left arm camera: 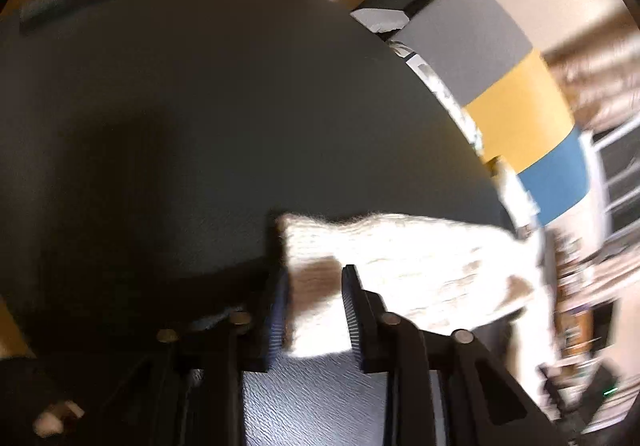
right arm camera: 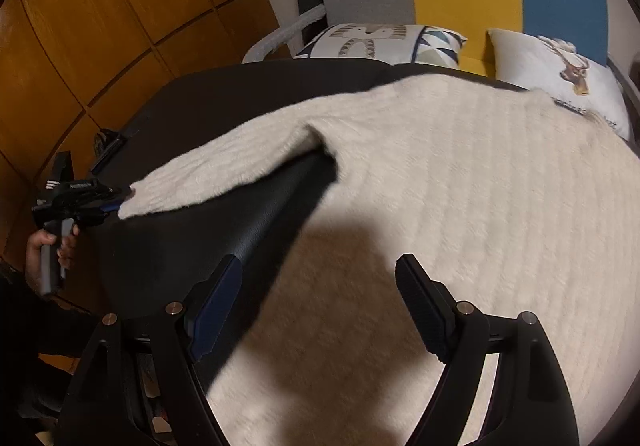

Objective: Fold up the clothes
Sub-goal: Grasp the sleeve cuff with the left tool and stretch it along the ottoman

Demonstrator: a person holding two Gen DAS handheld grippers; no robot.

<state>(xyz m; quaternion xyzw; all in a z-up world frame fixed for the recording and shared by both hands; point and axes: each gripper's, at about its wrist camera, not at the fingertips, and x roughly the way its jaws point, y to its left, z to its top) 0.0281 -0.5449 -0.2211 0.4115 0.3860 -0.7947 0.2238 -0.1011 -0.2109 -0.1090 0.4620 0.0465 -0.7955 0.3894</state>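
sweater [right arm camera: 460, 182] flat on table [right arm camera: 224, 102], left gripper [left arm camera: 316, 306] clamped on its sleeve [left arm camera: 384, 258], right gripper [right arm camera: 320, 310] spread apart above it

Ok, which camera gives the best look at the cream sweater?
The right wrist view: the cream sweater lies spread across the dark table, body and sleeve sharp. The left wrist view shows only the blurred sleeve end between the left gripper fingers.

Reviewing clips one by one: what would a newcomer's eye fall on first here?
A big cream sweater spread over the dark table fills the right wrist view. Its sleeve stretches left, its cuff pinched by the left gripper. The right gripper hovers open above the sweater; behind, patterned pillows.
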